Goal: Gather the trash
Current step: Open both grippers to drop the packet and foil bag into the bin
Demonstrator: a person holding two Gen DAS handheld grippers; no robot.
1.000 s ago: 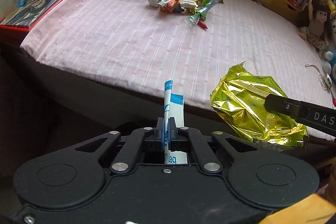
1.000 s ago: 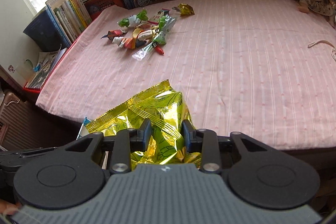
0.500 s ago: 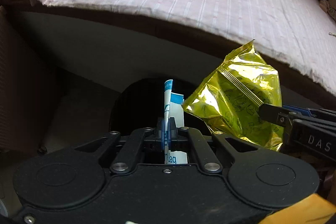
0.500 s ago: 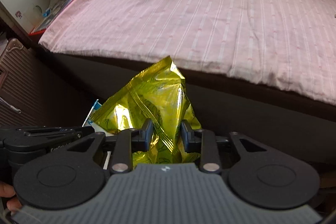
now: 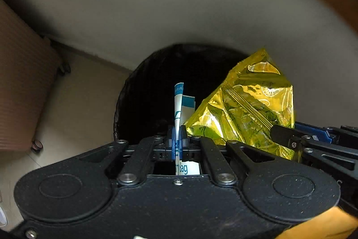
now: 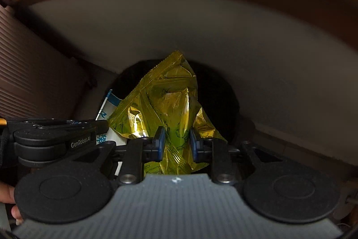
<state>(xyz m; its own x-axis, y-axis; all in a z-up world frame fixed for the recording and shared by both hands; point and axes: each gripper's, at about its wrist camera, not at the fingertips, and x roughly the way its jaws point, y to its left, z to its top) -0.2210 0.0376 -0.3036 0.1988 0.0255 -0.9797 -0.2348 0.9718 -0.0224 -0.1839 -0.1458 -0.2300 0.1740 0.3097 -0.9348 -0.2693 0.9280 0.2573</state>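
Both views have swung from the bed top down to the black bin (image 5: 156, 91), now at frame centre. Left gripper (image 5: 177, 138) clamped tight on the white-blue packet (image 5: 178, 102). Right gripper (image 6: 177, 141) closing on the yellow foil bag (image 6: 165, 104), pads pressing. Both items over the bin mouth; release is next, probably.

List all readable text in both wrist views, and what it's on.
"bag": white and blue packet, low in the left gripper, start of the word cut off.
"GenRobot.AI": body of the left gripper, in the right wrist view.
Small print at the packet's top, blue characters on it in the right wrist view: unreadable.
Yellow foil bag in the right gripper: drawings only, no text readable.
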